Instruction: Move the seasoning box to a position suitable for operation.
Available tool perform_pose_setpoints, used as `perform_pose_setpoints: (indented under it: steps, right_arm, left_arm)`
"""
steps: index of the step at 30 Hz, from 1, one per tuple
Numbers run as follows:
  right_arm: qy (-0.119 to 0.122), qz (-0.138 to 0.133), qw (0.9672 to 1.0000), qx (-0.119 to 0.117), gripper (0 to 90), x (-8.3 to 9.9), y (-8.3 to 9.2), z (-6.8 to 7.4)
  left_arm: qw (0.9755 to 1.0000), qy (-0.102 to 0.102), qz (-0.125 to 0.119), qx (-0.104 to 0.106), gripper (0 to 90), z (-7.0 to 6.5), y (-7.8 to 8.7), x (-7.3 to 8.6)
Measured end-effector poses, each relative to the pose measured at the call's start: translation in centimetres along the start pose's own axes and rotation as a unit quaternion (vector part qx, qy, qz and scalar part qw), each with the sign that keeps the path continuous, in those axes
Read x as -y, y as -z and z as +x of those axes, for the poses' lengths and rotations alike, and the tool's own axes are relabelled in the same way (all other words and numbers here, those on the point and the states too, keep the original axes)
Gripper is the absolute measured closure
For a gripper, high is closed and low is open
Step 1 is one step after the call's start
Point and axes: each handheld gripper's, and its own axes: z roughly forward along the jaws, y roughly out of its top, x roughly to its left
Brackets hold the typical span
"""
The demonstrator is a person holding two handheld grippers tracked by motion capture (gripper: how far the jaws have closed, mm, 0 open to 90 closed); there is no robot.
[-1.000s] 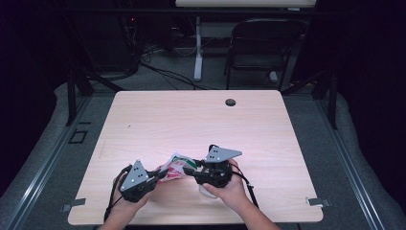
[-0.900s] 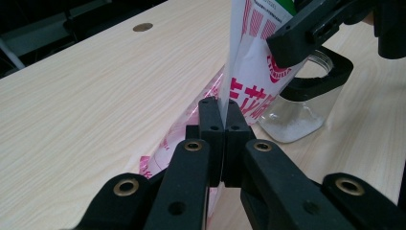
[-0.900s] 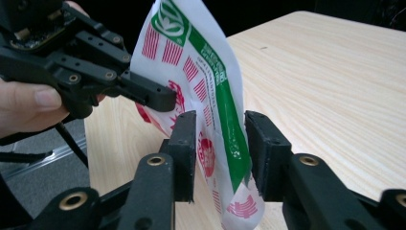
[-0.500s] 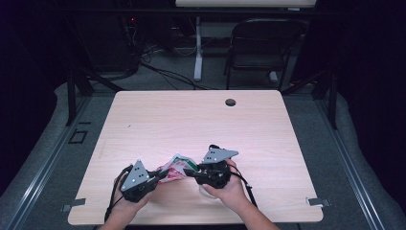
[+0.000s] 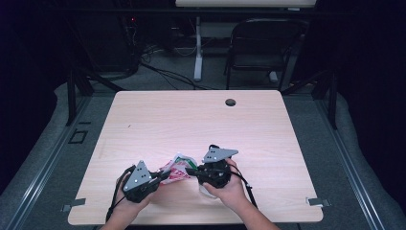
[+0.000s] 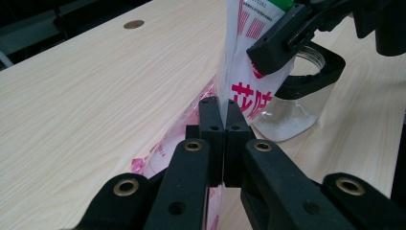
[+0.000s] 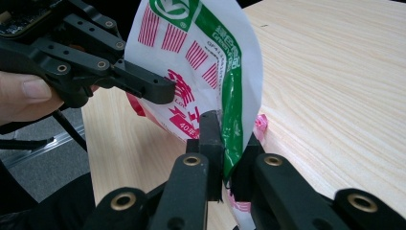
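A white plastic packet (image 5: 177, 168) with red and green print is stretched between my two grippers near the table's front edge. My left gripper (image 6: 221, 115) is shut on one edge of the packet (image 6: 239, 72), the film pinched flat between its pads. My right gripper (image 7: 229, 139) has just been closing its jaws, and they now pinch the green-striped edge of the packet (image 7: 191, 57). In the high view the left gripper (image 5: 162, 178) sits to the left of the right gripper (image 5: 190, 170). A clear glass jar (image 6: 297, 110) with white powder in it stands under the right gripper.
The light wooden table (image 5: 191, 120) has a round cable hole (image 5: 231, 102) at the back. A dark chair (image 5: 263, 48) and cables lie on the floor beyond the table. Both of the person's hands (image 5: 230, 189) are at the front edge.
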Motion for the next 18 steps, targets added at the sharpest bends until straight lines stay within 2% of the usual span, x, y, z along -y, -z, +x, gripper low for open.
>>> perform_pose_setpoints:
  steps: [7,13,18]
  right_arm:
    - [-0.01,0.006,0.9999,-0.006,89.5,0.03,-0.06,-0.09]
    - [-0.03,0.01,0.9994,-0.016,89.9,0.04,-0.1,-0.29]
    - [-0.028,0.01,0.9994,-0.016,89.7,0.03,-0.14,-0.26]
  left_arm:
    - [1.0,0.006,0.003,0.003,90.0,0.08,-0.17,0.1]
    - [1.0,0.007,0.004,0.003,90.0,0.09,-0.22,0.13]
    - [1.0,0.007,0.005,0.003,90.0,0.1,-0.23,0.15]
